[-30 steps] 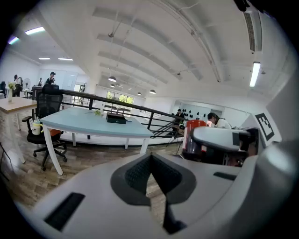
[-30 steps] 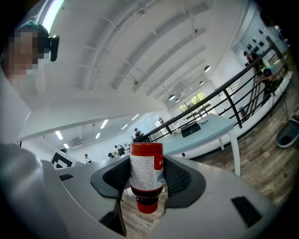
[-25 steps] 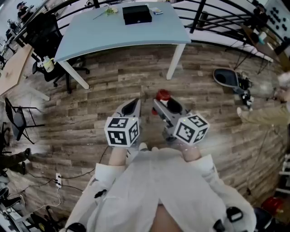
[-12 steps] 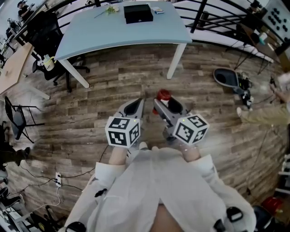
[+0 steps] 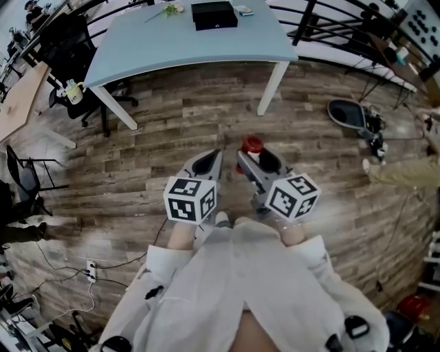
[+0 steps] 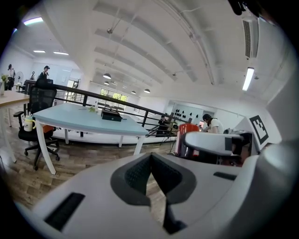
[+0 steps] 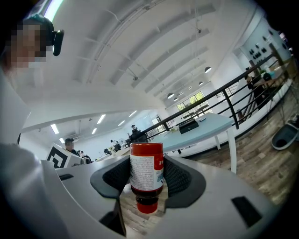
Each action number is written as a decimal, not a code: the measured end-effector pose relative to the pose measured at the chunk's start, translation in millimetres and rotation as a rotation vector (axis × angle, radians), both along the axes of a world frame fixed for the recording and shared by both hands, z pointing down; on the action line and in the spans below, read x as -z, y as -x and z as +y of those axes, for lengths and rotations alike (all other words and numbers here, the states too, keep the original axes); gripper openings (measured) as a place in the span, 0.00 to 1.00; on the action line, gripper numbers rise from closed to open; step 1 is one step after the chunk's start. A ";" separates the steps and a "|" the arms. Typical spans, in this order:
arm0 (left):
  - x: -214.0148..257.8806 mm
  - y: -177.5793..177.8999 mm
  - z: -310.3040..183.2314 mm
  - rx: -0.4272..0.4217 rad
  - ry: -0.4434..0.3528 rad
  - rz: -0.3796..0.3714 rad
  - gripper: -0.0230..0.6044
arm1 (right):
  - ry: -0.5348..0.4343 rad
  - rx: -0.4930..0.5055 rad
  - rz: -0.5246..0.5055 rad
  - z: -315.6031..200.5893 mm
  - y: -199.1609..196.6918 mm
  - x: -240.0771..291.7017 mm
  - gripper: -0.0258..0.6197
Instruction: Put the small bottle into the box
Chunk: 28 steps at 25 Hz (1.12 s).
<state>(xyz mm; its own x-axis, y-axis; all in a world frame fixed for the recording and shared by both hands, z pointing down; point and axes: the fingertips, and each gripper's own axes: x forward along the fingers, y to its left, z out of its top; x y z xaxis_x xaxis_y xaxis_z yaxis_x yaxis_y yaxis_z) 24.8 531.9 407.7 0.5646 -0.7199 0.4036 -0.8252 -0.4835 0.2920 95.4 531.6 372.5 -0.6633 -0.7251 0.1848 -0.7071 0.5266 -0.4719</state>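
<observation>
Red small bottle [image 7: 146,172], clamped in the right gripper [image 7: 146,179], looks bound for the box [image 5: 214,14] at twelve o'clock. The left gripper [image 6: 150,161] is closed, empty.

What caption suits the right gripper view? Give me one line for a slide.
Right gripper, jaws shut on the small red bottle, with the pale blue table and black box beyond.

A pale blue table [image 5: 185,42] stands on wood-plank floor [image 5: 172,134] beside black railing [image 5: 306,19]
</observation>
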 end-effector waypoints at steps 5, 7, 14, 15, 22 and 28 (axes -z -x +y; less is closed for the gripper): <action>-6.9 11.3 -0.5 0.000 0.018 -0.004 0.04 | 0.024 -0.020 -0.010 3.3 4.8 -7.5 0.36; -7.4 12.2 -1.1 0.000 0.021 0.002 0.04 | 0.027 -0.026 -0.015 2.5 3.2 -5.6 0.36; -10.3 4.7 -12.1 -0.031 0.036 0.002 0.04 | 0.030 -0.028 -0.042 -11.6 5.1 -1.4 0.36; -10.8 2.5 -16.1 -0.037 0.039 0.000 0.04 | 0.031 -0.030 -0.045 -17.4 4.4 -2.0 0.36; -11.2 1.1 -58.8 0.011 0.031 0.005 0.04 | 0.058 -0.012 -0.058 -65.6 -2.7 -10.5 0.36; -8.0 8.4 -126.7 0.074 0.015 0.011 0.04 | 0.055 0.042 -0.062 -136.3 1.1 -10.1 0.36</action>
